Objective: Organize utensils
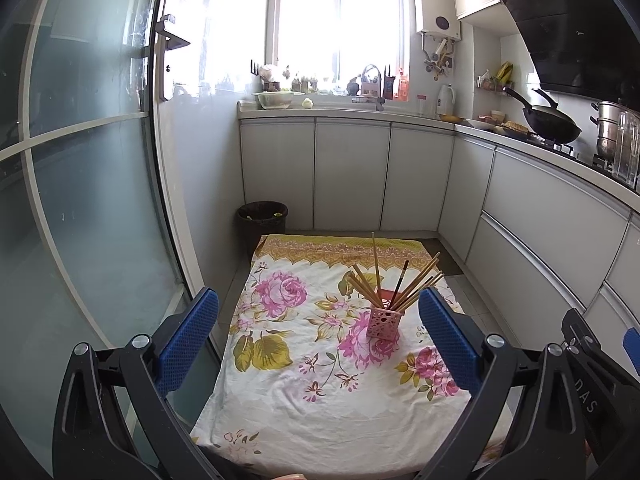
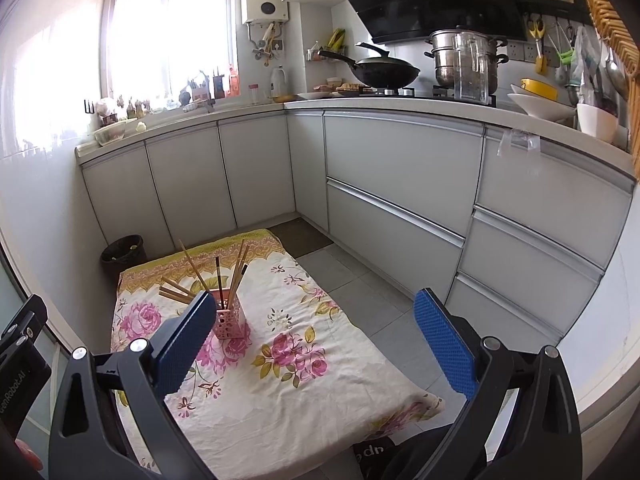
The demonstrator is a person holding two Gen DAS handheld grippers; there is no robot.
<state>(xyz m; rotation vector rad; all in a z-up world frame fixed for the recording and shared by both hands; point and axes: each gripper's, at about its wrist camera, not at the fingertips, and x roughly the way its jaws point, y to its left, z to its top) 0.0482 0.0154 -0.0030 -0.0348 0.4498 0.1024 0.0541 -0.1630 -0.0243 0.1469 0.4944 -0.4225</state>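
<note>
A pink perforated holder (image 1: 383,323) (image 2: 230,321) stands upright on a floral cloth (image 1: 304,392) (image 2: 280,384) covering a low table. Several wooden chopsticks (image 1: 416,286) (image 2: 236,270) stick out of it, fanned apart, with one dark stick among them. My left gripper (image 1: 318,300) hangs open above the near part of the cloth, nothing between its blue pads. My right gripper (image 2: 316,304) is open too, held above the cloth's right side, its left pad in front of the holder. Both grippers are clear of the holder.
A dark waste bin (image 1: 262,222) (image 2: 122,254) stands past the table's far left corner. Grey cabinets (image 1: 352,176) (image 2: 400,184) run along the back and right. A glass door (image 1: 80,200) is on the left. A wok (image 2: 380,70) and pots sit on the counter.
</note>
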